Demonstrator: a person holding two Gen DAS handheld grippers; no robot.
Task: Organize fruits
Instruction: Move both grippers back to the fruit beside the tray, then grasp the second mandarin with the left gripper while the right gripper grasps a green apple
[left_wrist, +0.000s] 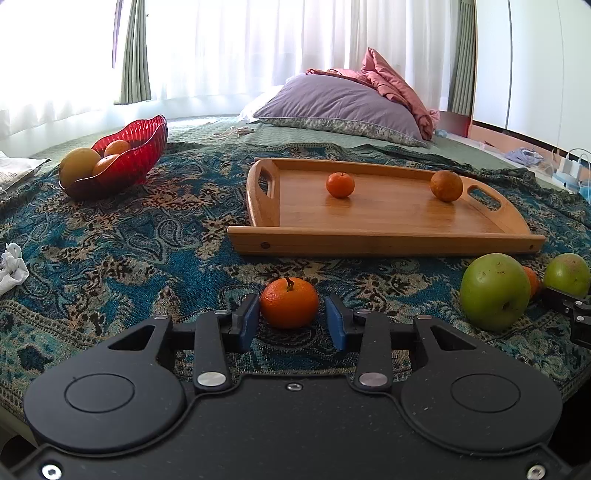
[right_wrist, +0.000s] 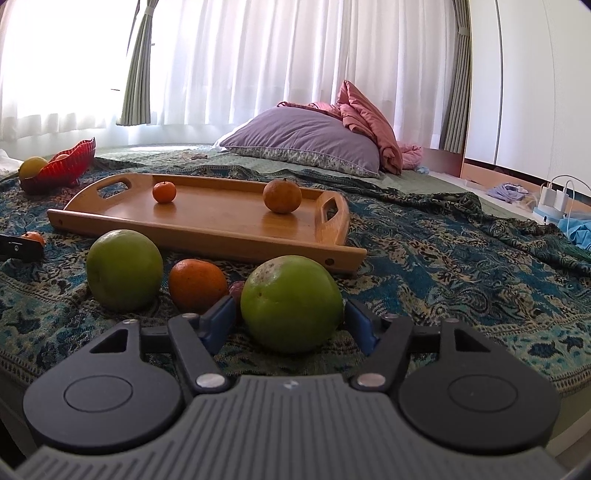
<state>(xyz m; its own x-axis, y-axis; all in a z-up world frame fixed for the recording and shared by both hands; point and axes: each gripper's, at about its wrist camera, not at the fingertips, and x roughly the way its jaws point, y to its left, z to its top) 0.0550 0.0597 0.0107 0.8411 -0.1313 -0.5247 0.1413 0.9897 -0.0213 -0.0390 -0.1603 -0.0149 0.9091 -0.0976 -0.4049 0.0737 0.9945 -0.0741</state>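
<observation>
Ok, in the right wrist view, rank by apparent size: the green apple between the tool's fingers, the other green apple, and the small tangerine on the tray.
1. Green apple between the fingers, though nearest the camera.
2. Other green apple.
3. Small tangerine, farthest away.

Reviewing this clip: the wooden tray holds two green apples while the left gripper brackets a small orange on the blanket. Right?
Not quite. The wooden tray holds two oranges, not green apples, as the left wrist view shows. The left gripper does bracket a small orange on the blanket.

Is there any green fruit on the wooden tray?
No, the wooden tray holds only two orange fruits; both green fruits lie on the bedspread before it.
</observation>
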